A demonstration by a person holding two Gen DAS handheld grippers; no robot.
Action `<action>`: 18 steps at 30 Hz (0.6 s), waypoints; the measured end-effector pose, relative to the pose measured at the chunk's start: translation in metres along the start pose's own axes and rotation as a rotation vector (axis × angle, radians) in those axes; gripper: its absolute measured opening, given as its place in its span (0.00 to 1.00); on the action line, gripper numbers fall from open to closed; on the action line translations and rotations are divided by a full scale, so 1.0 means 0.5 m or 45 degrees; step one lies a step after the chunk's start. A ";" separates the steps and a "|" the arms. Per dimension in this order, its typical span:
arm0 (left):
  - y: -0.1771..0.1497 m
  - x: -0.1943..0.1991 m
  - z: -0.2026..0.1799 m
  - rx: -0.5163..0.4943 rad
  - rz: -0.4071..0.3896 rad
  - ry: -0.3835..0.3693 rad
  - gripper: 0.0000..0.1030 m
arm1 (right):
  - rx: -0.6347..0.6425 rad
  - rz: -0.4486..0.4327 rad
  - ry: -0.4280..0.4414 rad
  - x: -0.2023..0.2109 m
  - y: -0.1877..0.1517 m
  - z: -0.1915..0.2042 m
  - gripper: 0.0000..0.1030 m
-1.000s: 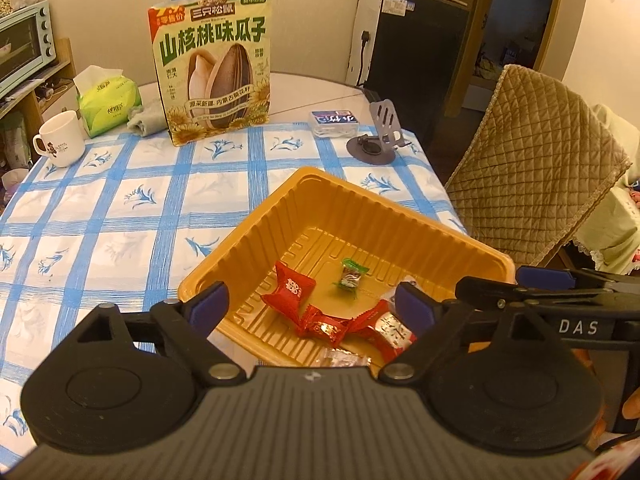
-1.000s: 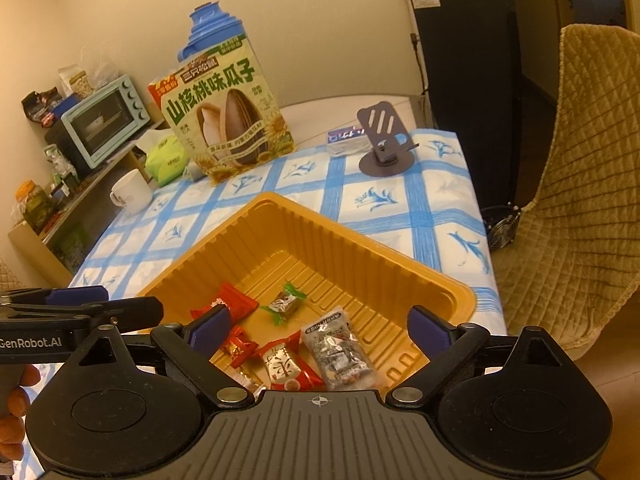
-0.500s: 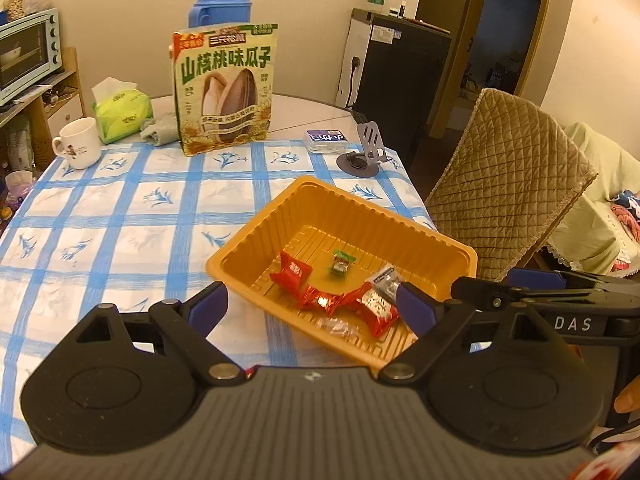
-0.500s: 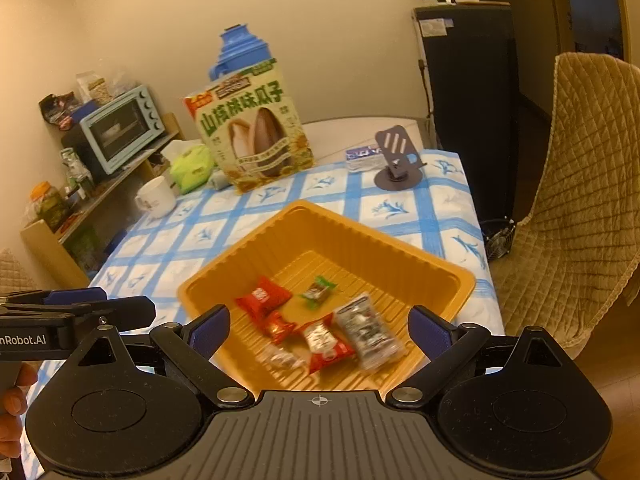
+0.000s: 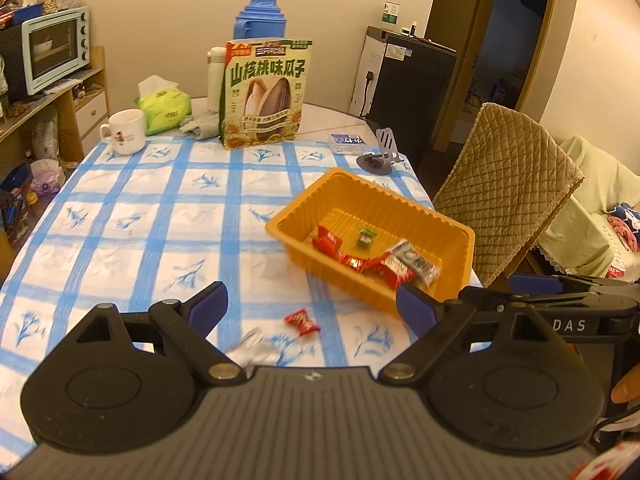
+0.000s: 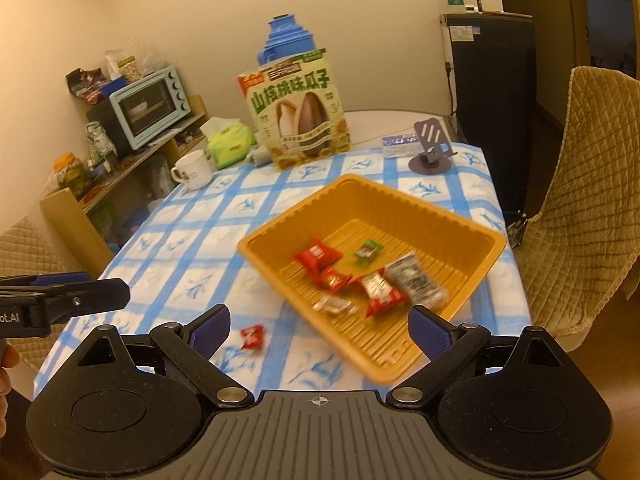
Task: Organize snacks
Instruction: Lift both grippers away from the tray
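Observation:
An orange tray point(image 5: 436, 222) point(image 6: 416, 204) sits on the blue-checked tablecloth near the table's right edge. It holds several wrapped snacks: red packets point(image 5: 327, 243) point(image 6: 318, 255), a green candy point(image 5: 365, 237) point(image 6: 368, 250) and a silver packet point(image 5: 416, 264) point(image 6: 414, 278). A red candy point(image 5: 302, 321) point(image 6: 252, 336) and a clear wrapper point(image 5: 252, 344) lie on the cloth in front of the tray. My left gripper point(image 5: 312, 312) is open and empty, above the red candy. My right gripper point(image 6: 318, 330) is open and empty, over the tray's near corner.
A big sunflower-seed bag point(image 5: 264, 94) point(image 6: 298, 110) stands at the back with a blue jug point(image 5: 260, 16) behind it. A white mug point(image 5: 124, 131), a green tissue pack point(image 5: 162, 110), a grey phone stand point(image 5: 378, 152) and a quilted chair point(image 5: 508, 184) are around the table.
Both grippers have pulled back and up from the tray. The tray now looks smaller and farther. The red candy and the clear wrapper on the cloth have come into view.

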State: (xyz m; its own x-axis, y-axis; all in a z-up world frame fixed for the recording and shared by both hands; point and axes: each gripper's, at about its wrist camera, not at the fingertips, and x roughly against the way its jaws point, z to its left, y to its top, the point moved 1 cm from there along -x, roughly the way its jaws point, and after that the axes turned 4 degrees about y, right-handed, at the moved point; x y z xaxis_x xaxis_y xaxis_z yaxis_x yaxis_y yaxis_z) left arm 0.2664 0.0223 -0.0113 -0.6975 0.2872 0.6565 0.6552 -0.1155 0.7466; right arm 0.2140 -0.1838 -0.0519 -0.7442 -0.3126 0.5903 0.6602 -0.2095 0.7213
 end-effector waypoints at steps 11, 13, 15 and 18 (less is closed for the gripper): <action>-0.085 0.089 0.074 -0.016 0.021 0.002 0.88 | -0.005 0.022 0.012 0.037 -0.071 0.082 0.92; -0.101 0.098 0.087 -0.017 0.031 0.002 0.88 | -0.002 0.038 0.015 0.038 -0.085 0.097 0.92; -0.118 0.107 0.100 -0.026 0.042 0.003 0.87 | 0.000 0.054 0.020 0.038 -0.101 0.110 0.92; -0.143 0.113 0.119 -0.038 0.064 0.014 0.87 | 0.002 0.081 0.029 0.037 -0.122 0.130 0.92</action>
State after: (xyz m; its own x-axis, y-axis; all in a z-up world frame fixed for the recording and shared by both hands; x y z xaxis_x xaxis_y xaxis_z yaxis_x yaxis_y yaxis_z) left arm 0.1973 0.1033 -0.0339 -0.6670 0.2697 0.6945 0.6808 -0.1580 0.7152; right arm 0.1534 -0.1167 -0.0618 -0.6984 -0.3458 0.6266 0.7057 -0.1870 0.6834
